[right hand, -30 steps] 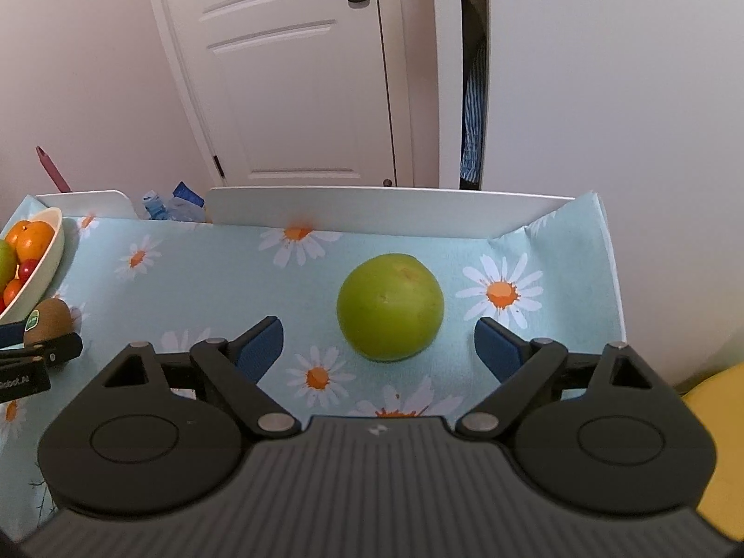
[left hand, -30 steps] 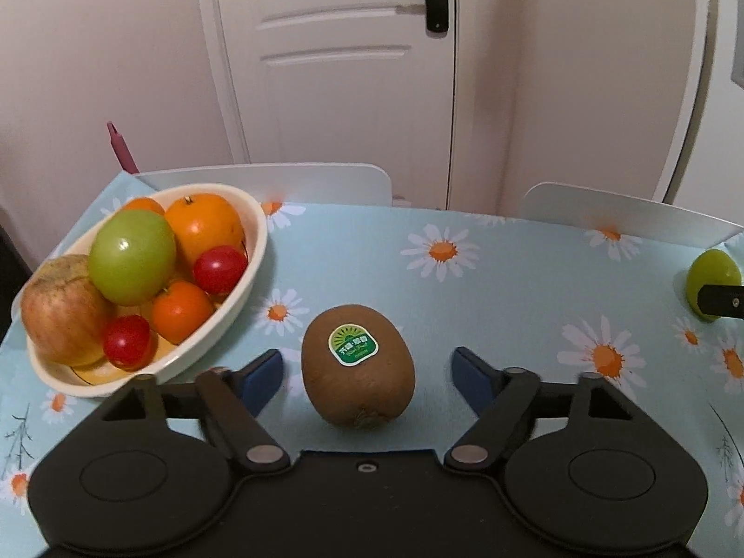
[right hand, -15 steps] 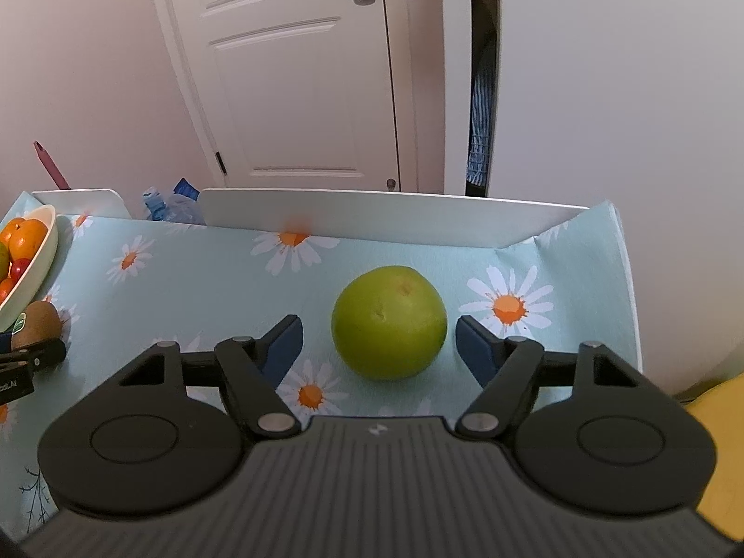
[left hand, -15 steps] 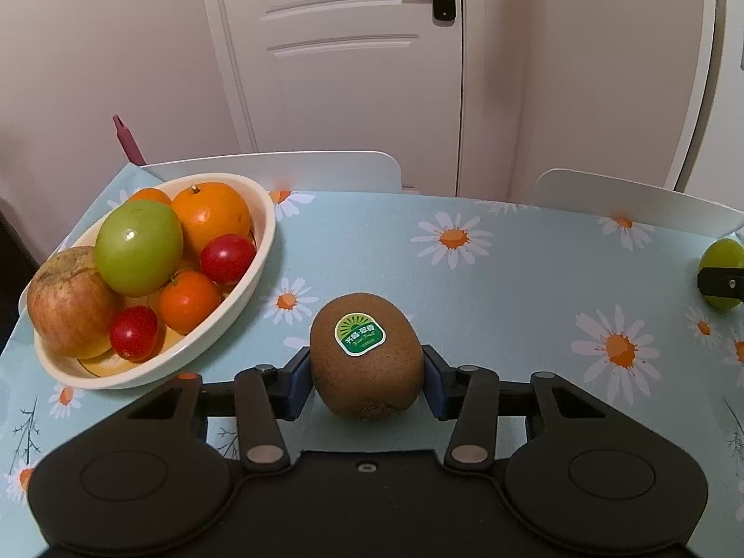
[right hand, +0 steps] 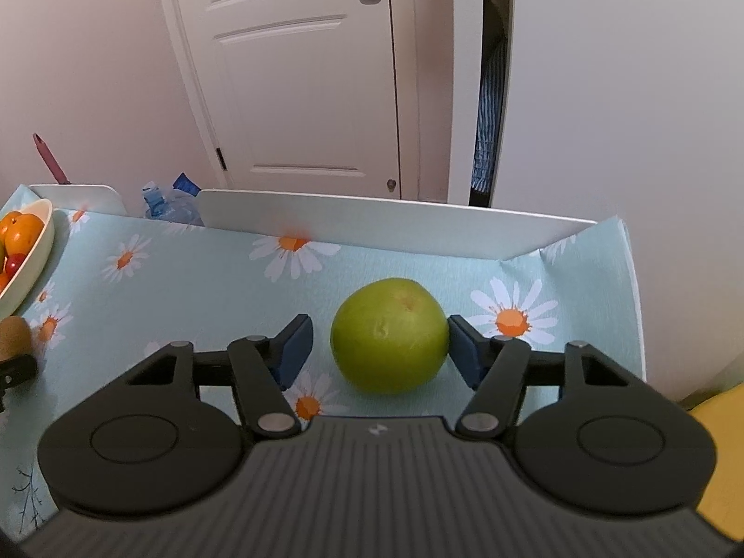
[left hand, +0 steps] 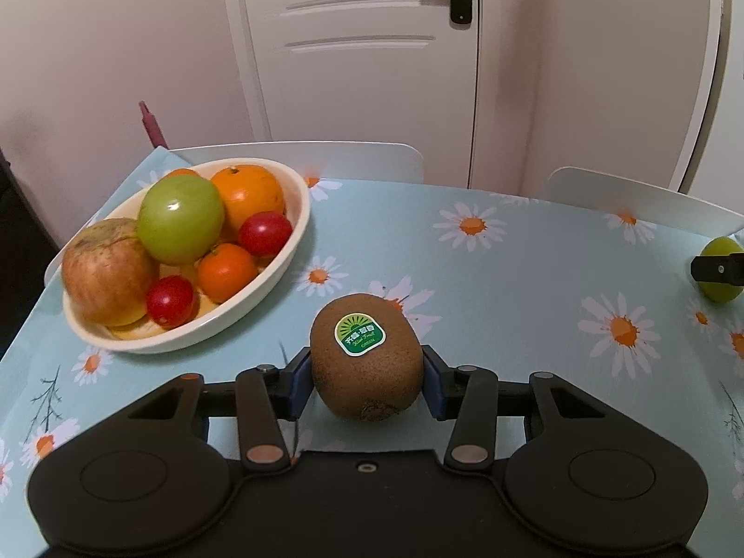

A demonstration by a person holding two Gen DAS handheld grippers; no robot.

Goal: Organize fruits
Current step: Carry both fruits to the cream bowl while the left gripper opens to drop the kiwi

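Observation:
My left gripper (left hand: 365, 383) is shut on a brown kiwi (left hand: 366, 355) with a green sticker, both blue pads pressing its sides just above the daisy tablecloth. A cream oval bowl (left hand: 279, 274) with apples, oranges and small red fruits sits to its left. My right gripper (right hand: 379, 353) brackets a green round fruit (right hand: 389, 335) on the cloth; its right pad touches the fruit, while a gap remains at the left pad. The green fruit also shows at the left wrist view's right edge (left hand: 722, 290). The kiwi shows at the right wrist view's left edge (right hand: 14, 339).
White chair backs (right hand: 372, 218) stand along the table's far edge. The table's right edge (right hand: 634, 307) lies close to the green fruit, next to a wall. The bowl's rim shows at the far left of the right wrist view (right hand: 39, 246). A white door is behind.
My left gripper closed on the kiwi and lifted it slightly. My right gripper's fingers narrowed around the green fruit, with the right pad now touching it.

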